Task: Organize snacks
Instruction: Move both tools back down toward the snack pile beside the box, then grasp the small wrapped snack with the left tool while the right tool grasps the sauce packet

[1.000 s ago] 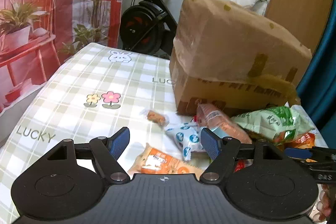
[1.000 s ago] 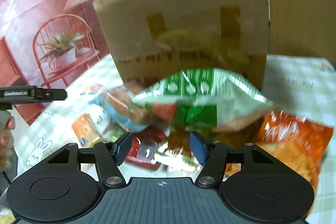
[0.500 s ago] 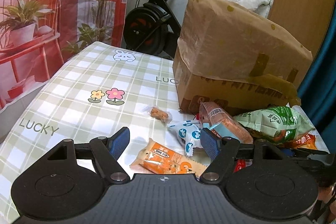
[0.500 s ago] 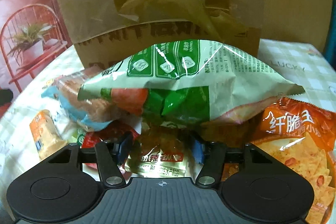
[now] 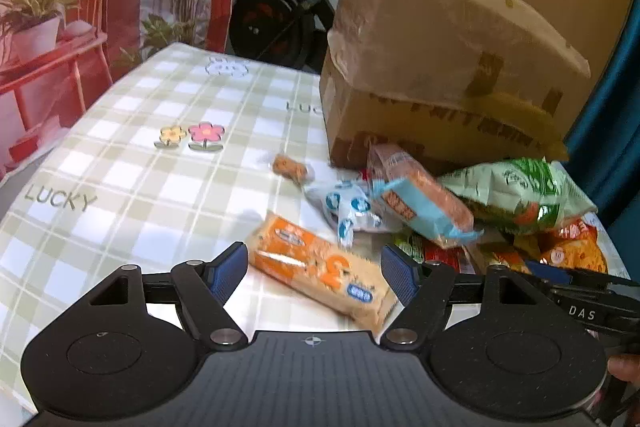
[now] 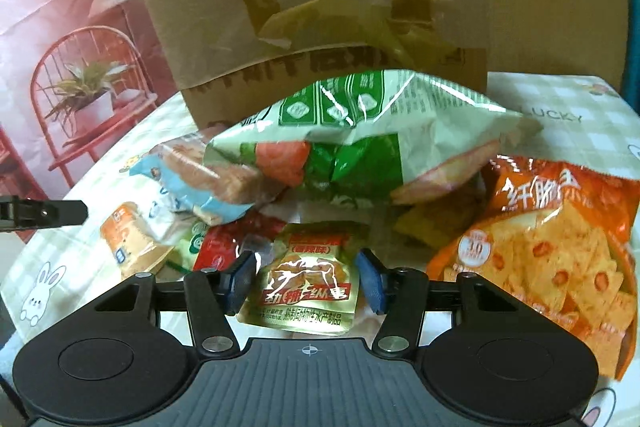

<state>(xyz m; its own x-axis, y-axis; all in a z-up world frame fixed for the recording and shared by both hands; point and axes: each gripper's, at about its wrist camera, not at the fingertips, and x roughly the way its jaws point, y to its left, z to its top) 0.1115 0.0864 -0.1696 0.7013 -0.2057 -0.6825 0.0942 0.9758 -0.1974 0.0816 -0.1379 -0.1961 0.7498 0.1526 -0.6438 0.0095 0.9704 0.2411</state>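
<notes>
The left tool [image 5: 314,273] hung over the checked table [image 5: 132,183], its blue pads standing wide apart and gripping nothing. An orange biscuit pack [image 5: 320,269] lay flat on the cloth between and just ahead of those pads, with neither one touching it. Beyond it sat a blue-and-white packet [image 5: 346,209], a light-blue wrapped cake [image 5: 420,197] leaning over it, and 1 small loose snack [image 5: 289,167] on its own, a little apart from the heap.

Over on the other side, the right tool [image 6: 306,277] sat low in the pile, pads about half apart, with a gold sachet [image 6: 306,289] lying between them. A sliver of gap showed on each side of the sachet, so no grip there. Crowding it: a red packet [image 6: 236,237] just to its left, an orange cracker bag [image 6: 560,247] to its right, and a puffy green bag [image 6: 352,147] lying on top of the pile directly behind it.

A big taped cardboard box [image 6: 320,27] stood at the back, walling off the far side, with the green bag close against its front. From the left view, the right tool's dark finger poked in at the edge beside the orange bag. An exercise bike [image 5: 280,15] stood beyond the table.
</notes>
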